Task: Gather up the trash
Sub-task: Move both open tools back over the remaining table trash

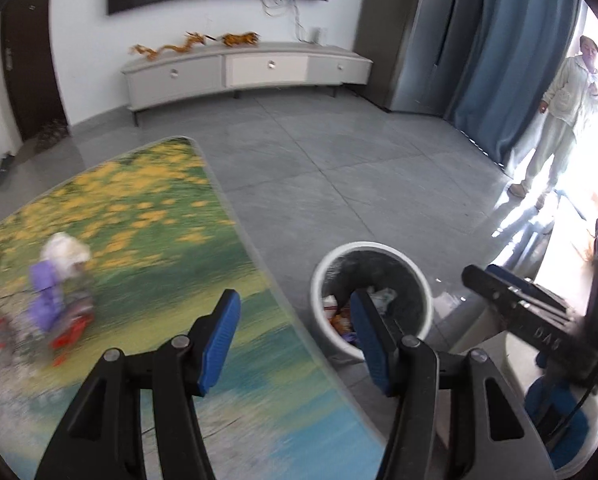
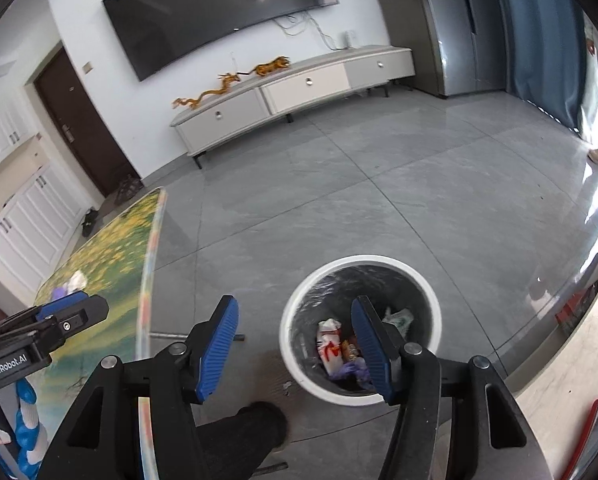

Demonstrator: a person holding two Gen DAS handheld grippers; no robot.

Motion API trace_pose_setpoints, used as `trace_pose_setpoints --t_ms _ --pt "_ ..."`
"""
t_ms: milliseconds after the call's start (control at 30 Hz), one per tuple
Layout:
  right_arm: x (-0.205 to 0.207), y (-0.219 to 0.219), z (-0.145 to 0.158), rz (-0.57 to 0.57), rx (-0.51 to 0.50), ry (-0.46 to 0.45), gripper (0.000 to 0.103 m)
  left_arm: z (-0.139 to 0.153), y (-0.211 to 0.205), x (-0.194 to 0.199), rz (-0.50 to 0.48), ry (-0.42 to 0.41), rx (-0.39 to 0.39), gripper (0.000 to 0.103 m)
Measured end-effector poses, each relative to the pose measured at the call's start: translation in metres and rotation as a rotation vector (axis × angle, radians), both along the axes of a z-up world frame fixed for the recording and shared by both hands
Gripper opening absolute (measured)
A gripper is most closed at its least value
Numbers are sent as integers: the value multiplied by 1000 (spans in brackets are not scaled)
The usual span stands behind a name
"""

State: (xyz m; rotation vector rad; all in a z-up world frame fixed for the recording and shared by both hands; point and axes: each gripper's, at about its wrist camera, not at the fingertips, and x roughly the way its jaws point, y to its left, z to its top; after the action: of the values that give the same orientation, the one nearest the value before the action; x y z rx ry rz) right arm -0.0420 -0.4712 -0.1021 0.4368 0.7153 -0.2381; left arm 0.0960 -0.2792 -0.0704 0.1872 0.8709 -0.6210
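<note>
The trash is split between two places. Part of it already lies in the bin [image 2: 358,326], which stands on the floor [image 2: 379,200] at the lower centre of the right wrist view, just beside the desk [image 1: 147,280]: a white-and-red wrapper [image 2: 329,340], a purple scrap [image 2: 353,368] and some pale paper [image 2: 399,316] show at the bottom. The rest waits on the desk at the left of the left wrist view: a white wad [image 1: 65,254], a purple piece [image 1: 45,294] and something red [image 1: 71,332], bunched close together.

So, judging by this, the job is partly done; several bits are binned and a small heap is left to fetch.

The left claw [image 1: 295,344] has its blue pads wide apart with nothing between them, over the desk's edge. The right claw [image 2: 295,344] is likewise spread and empty, its right pad over the bin's mouth.

Hard to read: the desk heap is badly smeared by blur, so I cannot tell how many pieces there are or what they are. Each claw's right pad covers part of the bin's inside, so more may lie under it. In the right wrist view the heap is only a tiny pale and purple patch at the left, partly behind the other claw. The near end of the desk is cut off by the frame
</note>
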Motion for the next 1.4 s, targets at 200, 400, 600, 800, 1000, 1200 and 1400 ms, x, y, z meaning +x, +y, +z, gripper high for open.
trace_pose_setpoints --t_ms 200,400,600,800,1000,1200,1400 --pt "1 38 22 70 -33 -34 58 24 64 -15 134 -148 29 62" --pt "8 83 36 154 -56 -55 63 49 131 -27 277 -256 20 66" --pt "18 126 47 237 -83 -61 63 60 175 -36 345 -296 14 66" --pt "27 161 57 297 -107 -62 63 60 206 -38 379 -289 -14 66" --pt "35 187 63 338 -136 -46 63 52 228 -36 405 -264 -33 66" --pt "44 209 64 378 -154 -31 63 39 249 -28 429 -225 -38 66" --pt "62 229 57 433 -153 -4 63 13 275 -16 468 -159 -9 66"
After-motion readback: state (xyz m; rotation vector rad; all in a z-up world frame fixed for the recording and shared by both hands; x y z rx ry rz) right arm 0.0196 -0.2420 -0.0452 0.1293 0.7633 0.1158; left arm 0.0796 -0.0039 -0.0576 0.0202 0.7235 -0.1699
